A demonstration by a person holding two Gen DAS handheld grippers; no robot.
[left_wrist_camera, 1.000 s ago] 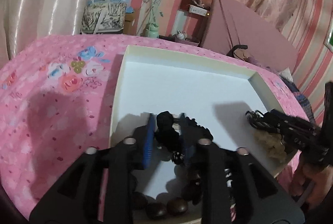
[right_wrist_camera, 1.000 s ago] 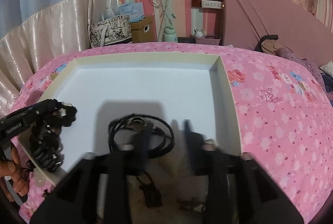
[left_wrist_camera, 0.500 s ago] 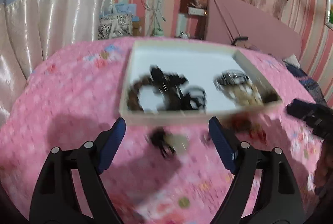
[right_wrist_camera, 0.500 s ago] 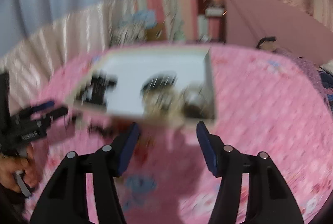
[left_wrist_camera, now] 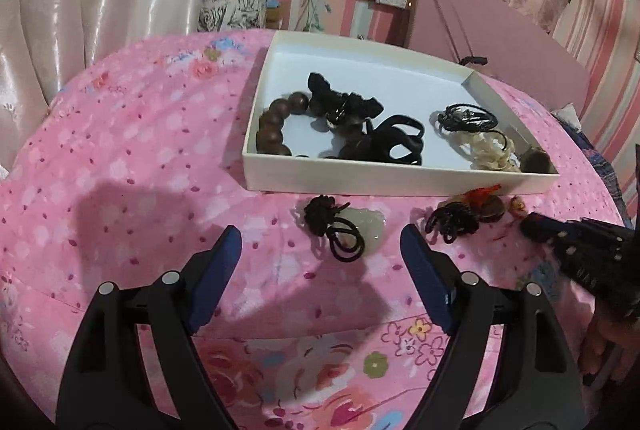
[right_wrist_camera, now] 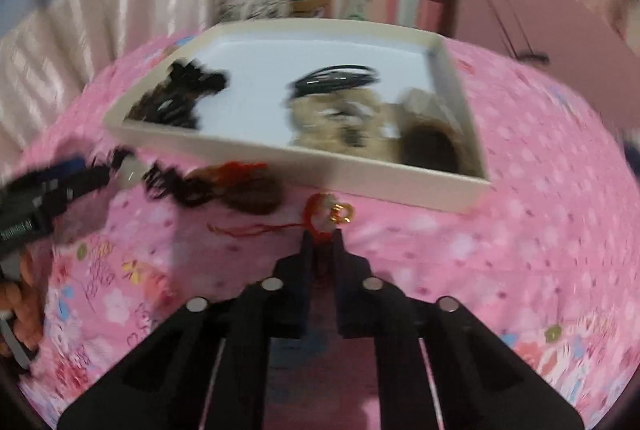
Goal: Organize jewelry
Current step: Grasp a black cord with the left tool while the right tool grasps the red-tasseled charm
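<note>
A white tray (left_wrist_camera: 396, 180) on the pink bedspread holds a brown bead bracelet (left_wrist_camera: 276, 126), black hair ties (left_wrist_camera: 396, 144), a black cord (left_wrist_camera: 466, 116) and a cream piece (left_wrist_camera: 490, 152). In front of it lie a pale jade pendant on black cord (left_wrist_camera: 352, 228) and a dark tasselled piece (left_wrist_camera: 468, 214). My left gripper (left_wrist_camera: 322, 258) is open and empty, just short of the pendant. My right gripper (right_wrist_camera: 323, 236) is shut on a red string charm with a gold bead (right_wrist_camera: 334, 216), close to the tray's (right_wrist_camera: 360, 174) front wall; the view is blurred.
The bed is round-edged with curtains to the left and a pink headboard (left_wrist_camera: 500, 26) behind right. The right gripper shows at the left wrist view's right edge (left_wrist_camera: 576, 246). Pink bedspread (left_wrist_camera: 140, 150) stretches left of the tray.
Both grippers let go of items inside the tray, pulled back and opened. The left stays open before the pendant; the right has closed on the red string charm.
</note>
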